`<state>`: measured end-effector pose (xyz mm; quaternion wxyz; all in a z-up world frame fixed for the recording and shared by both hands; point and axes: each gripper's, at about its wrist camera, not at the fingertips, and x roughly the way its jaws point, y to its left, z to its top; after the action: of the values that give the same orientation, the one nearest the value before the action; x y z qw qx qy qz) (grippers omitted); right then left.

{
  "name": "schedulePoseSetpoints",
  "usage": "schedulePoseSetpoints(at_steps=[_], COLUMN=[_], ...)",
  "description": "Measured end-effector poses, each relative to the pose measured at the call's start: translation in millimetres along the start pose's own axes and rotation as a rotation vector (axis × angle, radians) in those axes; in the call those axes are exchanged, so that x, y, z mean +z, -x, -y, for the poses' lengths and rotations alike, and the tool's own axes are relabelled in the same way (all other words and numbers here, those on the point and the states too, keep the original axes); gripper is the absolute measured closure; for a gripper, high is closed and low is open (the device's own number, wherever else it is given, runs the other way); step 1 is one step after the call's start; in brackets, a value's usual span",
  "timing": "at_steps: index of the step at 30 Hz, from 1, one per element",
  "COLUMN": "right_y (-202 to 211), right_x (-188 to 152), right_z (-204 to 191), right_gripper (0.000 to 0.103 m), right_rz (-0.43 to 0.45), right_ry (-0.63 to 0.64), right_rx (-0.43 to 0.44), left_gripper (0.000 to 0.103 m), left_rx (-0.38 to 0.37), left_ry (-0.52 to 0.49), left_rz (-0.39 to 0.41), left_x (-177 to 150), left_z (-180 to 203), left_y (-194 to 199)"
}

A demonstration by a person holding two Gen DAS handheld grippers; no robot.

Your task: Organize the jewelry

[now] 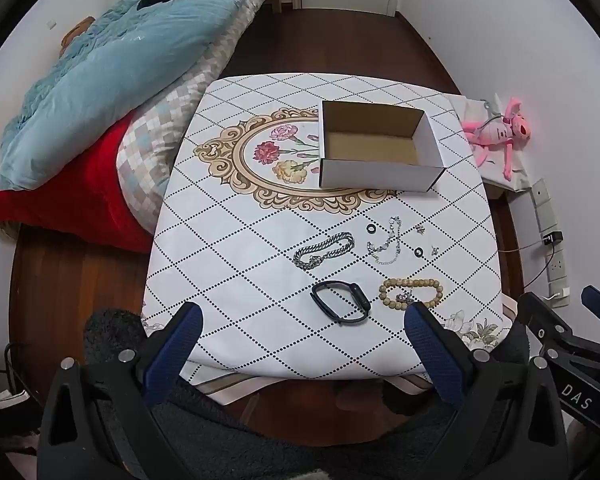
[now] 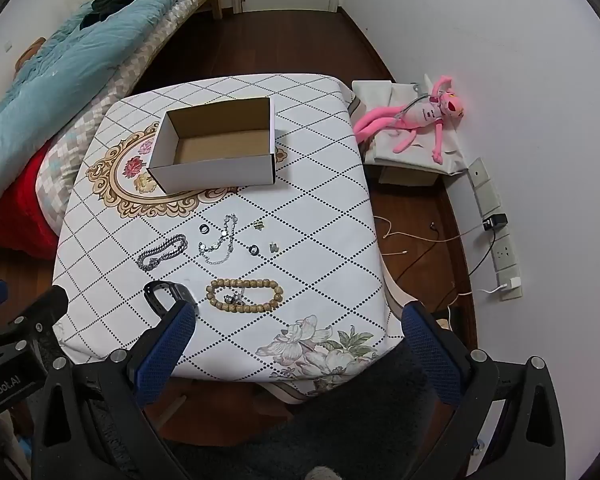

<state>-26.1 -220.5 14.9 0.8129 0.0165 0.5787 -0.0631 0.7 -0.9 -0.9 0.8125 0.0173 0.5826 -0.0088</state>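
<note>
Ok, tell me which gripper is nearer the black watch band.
Left, narrowly. The black watch band lies just ahead between the open left gripper's fingers. From the right gripper, also open, it sits off to the side, partly hidden behind one fingertip.

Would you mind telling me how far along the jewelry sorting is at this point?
Nothing looks done yet: the cardboard box is empty. Nothing is in hand; the left gripper and right gripper hang open at the table's near edge. Left to move: the chain bracelet, silver bracelet, bead bracelet, black band, two black rings and small charms.
</note>
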Motion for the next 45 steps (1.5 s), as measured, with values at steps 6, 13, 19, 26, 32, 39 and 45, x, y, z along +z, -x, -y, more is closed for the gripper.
schedulePoseSetpoints(at_steps=[6,13,19,26,32,39,45], right_y=[1.7,0.6,2.2,3.0,5.0,4.1,6.1], right_x=[0.7,0.1,0.4,2.1,3.0,2.8,4.7], right_z=[0.1,0.8,1.3,2.6,3.7,3.1,4.1], right_gripper=[0.000,0.000,0.000,0.000,0.000,0.000,0.000], right_rz=[0.005,0.004,0.007,0.009,0.007,0.008,0.009], right_ry=[-0.001,-0.003,-0.001,-0.002,-0.002,-0.003,-0.003], right_rx=[0.006,0.005,0.001,0.000,0.003,0.004,0.004], left_gripper=[0.000,0.000,0.000,0.000,0.000,0.000,0.000], left_rx=[-0.008,-0.009,-0.012,-0.014,-0.015,-0.014,-0.015], left_ry=[0.001,0.000,0.002,0.003,0.003,0.002,0.003], left_rz=[0.015,0.013,0.014,0.016,0.013,0.014,0.014], left_x=[-0.6,0.7,0.2,0.2,0.2,1.8,1.7], left_z=[-0.5,1.4,-0.3,-1.4,0.9,3.0,3.1], left_y=[1.1,4.0,5.4,5.2,3.8,5.5,5.7])
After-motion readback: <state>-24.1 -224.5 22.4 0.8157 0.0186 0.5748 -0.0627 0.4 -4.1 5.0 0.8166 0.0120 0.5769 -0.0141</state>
